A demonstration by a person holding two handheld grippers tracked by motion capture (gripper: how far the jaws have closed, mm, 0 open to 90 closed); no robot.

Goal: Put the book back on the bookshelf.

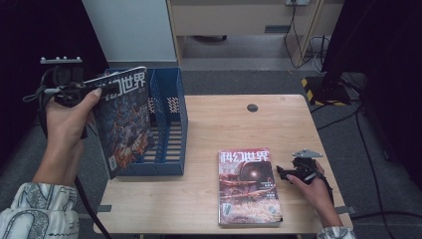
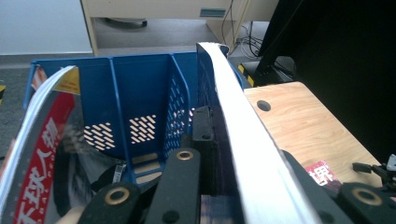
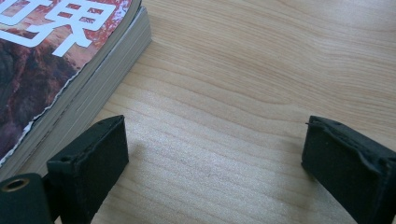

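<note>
Blue file rack (image 1: 169, 124) stands on the tabletop (image 1: 224, 129). Left claw (image 1: 82, 89) clamps an upright magazine (image 1: 122, 122) beside it. Right claw (image 3: 212, 172) rests wide open, empty, beside a flat magazine (image 1: 249, 186).

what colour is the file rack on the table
Blue, with slotted sides; the file rack shows best in the high view.

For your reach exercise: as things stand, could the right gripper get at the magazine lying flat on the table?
Probably yes. The right gripper rests open on the table just beside the flat magazine, with bare wood between its jaws and the page edge.
</note>
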